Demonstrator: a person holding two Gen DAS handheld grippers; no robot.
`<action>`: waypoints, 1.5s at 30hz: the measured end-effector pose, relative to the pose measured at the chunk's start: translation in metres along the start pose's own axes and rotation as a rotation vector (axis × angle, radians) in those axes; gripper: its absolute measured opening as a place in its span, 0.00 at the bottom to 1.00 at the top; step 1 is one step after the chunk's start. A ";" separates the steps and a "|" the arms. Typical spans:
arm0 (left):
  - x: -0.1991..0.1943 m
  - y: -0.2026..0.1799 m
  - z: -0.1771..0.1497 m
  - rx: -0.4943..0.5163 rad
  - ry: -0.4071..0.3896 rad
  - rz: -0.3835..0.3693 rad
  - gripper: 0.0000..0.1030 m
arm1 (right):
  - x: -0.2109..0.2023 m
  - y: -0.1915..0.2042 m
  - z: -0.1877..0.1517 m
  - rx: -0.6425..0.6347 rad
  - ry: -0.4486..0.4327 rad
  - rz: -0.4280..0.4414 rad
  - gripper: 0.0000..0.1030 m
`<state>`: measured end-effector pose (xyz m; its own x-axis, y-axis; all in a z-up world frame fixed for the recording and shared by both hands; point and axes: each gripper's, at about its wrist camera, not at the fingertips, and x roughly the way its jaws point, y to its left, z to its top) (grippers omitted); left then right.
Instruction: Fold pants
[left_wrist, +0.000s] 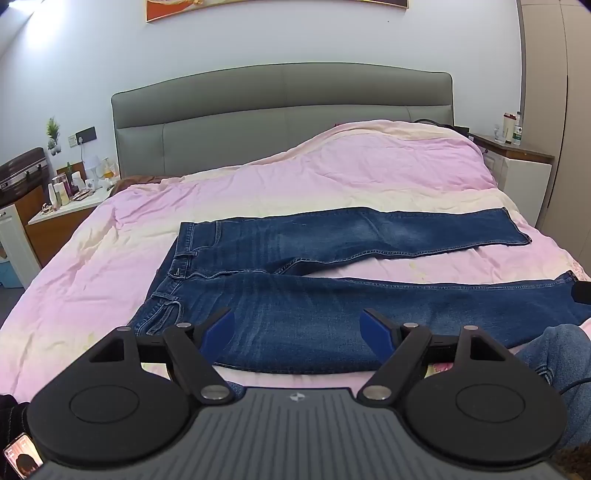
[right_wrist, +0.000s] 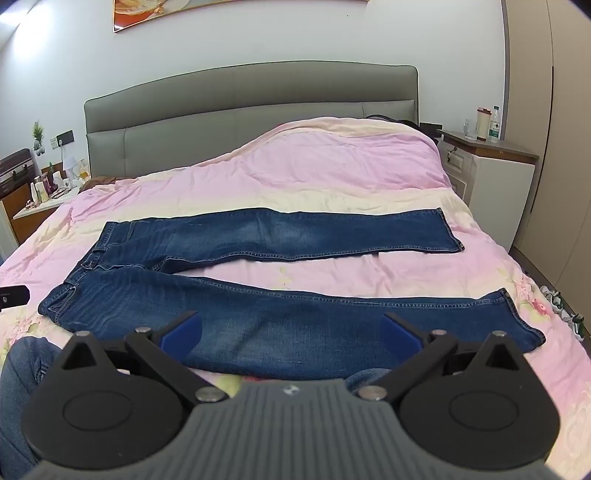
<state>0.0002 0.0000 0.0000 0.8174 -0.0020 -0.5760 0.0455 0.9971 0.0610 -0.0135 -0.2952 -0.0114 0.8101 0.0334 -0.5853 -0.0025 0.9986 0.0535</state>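
Note:
A pair of blue jeans (left_wrist: 332, 295) lies spread flat on the pink bed cover, waistband to the left, both legs running right and slightly apart. It also shows in the right wrist view (right_wrist: 258, 295). My left gripper (left_wrist: 297, 325) is open and empty, held above the near leg close to the hip. My right gripper (right_wrist: 291, 328) is open and empty, held above the near leg further toward the hem (right_wrist: 517, 321). The tip of the other gripper shows at the right edge of the left wrist view (left_wrist: 581, 291) and at the left edge of the right wrist view (right_wrist: 13, 295).
The pink duvet (left_wrist: 332, 173) bulges near the grey headboard (left_wrist: 280, 110). A cluttered nightstand (left_wrist: 62, 206) stands left of the bed, another nightstand (right_wrist: 487, 166) with bottles right. The person's knees in jeans (right_wrist: 22, 369) are at the near bed edge. A phone (left_wrist: 20, 458) lies lower left.

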 end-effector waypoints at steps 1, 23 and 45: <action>0.000 0.000 0.000 -0.001 -0.001 0.000 0.88 | 0.000 0.000 0.000 0.001 0.000 0.000 0.95; -0.004 0.011 0.000 -0.004 -0.009 0.002 0.88 | 0.002 0.001 -0.003 -0.002 0.007 0.006 0.95; 0.062 0.089 0.019 0.333 0.148 -0.079 0.52 | 0.025 -0.072 0.009 -0.122 -0.017 -0.008 0.80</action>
<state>0.0657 0.0874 -0.0142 0.7129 -0.0428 -0.6999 0.3095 0.9149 0.2593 0.0119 -0.3669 -0.0224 0.8203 0.0252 -0.5714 -0.0660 0.9965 -0.0507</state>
